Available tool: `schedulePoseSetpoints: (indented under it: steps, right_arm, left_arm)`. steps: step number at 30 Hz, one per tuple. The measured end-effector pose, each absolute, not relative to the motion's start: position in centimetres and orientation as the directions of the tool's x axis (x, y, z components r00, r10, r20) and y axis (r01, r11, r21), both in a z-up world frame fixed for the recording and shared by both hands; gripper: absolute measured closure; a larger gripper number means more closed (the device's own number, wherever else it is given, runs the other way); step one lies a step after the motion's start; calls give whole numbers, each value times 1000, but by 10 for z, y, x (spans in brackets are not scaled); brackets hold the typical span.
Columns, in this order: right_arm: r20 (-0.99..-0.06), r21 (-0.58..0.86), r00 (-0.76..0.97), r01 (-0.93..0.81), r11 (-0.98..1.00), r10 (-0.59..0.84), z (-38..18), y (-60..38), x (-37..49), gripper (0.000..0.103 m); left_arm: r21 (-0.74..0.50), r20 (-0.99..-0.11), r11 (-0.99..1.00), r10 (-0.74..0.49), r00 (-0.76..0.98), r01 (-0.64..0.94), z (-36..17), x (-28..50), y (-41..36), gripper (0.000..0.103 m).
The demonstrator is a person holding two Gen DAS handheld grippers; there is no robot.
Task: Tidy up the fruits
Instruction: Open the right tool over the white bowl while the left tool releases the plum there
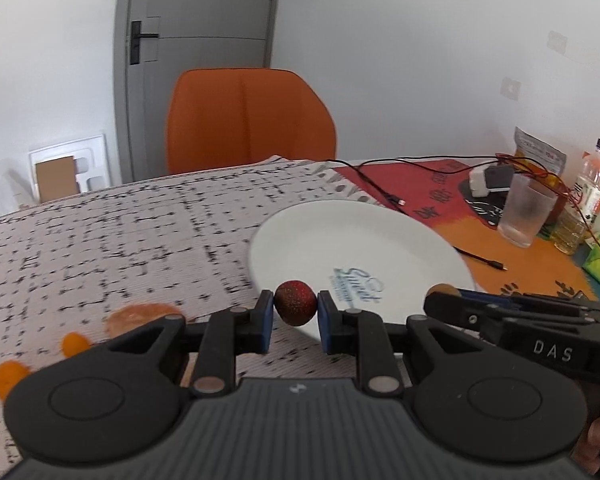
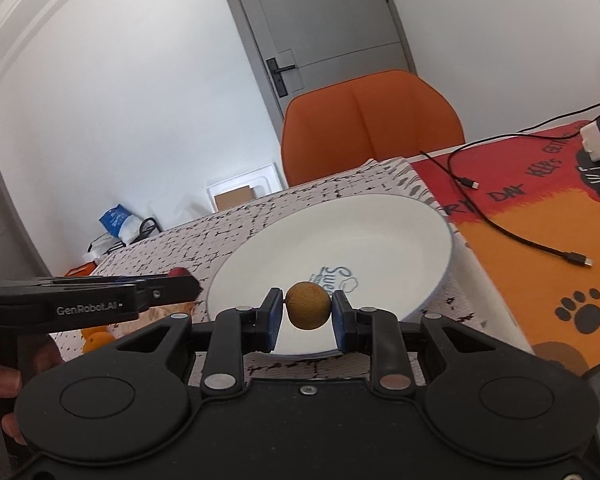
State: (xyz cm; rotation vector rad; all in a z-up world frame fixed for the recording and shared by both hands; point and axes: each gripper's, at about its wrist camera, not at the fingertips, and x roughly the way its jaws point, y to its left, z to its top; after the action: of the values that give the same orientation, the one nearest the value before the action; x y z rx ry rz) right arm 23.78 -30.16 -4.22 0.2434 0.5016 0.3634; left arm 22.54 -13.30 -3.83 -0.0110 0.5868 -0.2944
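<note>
Left wrist view first: the left gripper (image 1: 295,307) has its blue pads pinched tight on a small dark red fruit (image 1: 295,302) with a speckled skin, looks like a lychee or bayberry, can't say which. It's held up off the table, right over the near rim of the white plate (image 1: 380,240), which has some blue "Sweet" lettering in the middle. Left of the plate, on the black-and-white patterned tablecloth (image 1: 120,232), there's a blurry bunch of orange fruits (image 1: 74,343), well apart from the plate. The right gripper (image 1: 440,294) pokes in from the right side, just at the plate's near edge, with something tan at its tip. Past the plate on the right is a clear plastic cup (image 1: 526,210), and an orange chair (image 1: 250,120) stands behind the table.

Right wrist view: the right gripper (image 2: 309,312) is closed down nearly all the way on a small round brownish-tan fruit (image 2: 309,306), maybe a longan, held above the plate's (image 2: 340,232) near rim. The left gripper (image 2: 180,284) comes in from the left of the plate with the red fruit (image 2: 179,271) just peeking above it. A black USB cable (image 2: 512,236) lies on the orange mat to the right of the plate.
</note>
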Motion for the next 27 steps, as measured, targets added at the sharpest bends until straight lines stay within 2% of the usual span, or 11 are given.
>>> schedulePoseSetpoints:
  steps: [5,7,16,20,23,25,26,27]
  right_arm:
    - [-411,337,828,-249,908,380,-45,-313,237,77]
    - [-410,339,833,-238,910,371,-45,-316,237,73]
    - [-395,323,857,-206,924,330,-37,-327,226,72]
    - [-409,321,857,-186,929,313,-37,-330,222,71]
    - [-415,322,856,-180,930,309,-38,-328,221,65]
    - [-413,316,857,-181,931,307,-37,-325,220,57]
    - [-412,313,858,-182,932,306,-37,-323,220,55]
    - [-412,312,858,-183,932,306,-36,-321,219,52]
  left_arm:
    - [-86,-543,949,-301,784,305,-40,232,-149,81]
    - [-85,-546,946,-308,779,314,-41,235,-154,81]
    - [-100,-549,945,-314,774,312,-42,243,-164,81]
    - [-112,-544,948,-310,780,299,-40,238,-159,77]
    - [-109,-544,953,-296,785,284,-39,233,-151,77]
    - [-111,-544,956,-286,789,270,-38,228,-144,76]
    - [-110,-544,959,-279,792,263,-38,226,-141,74]
    - [-105,-546,963,-265,795,249,-37,224,-138,66]
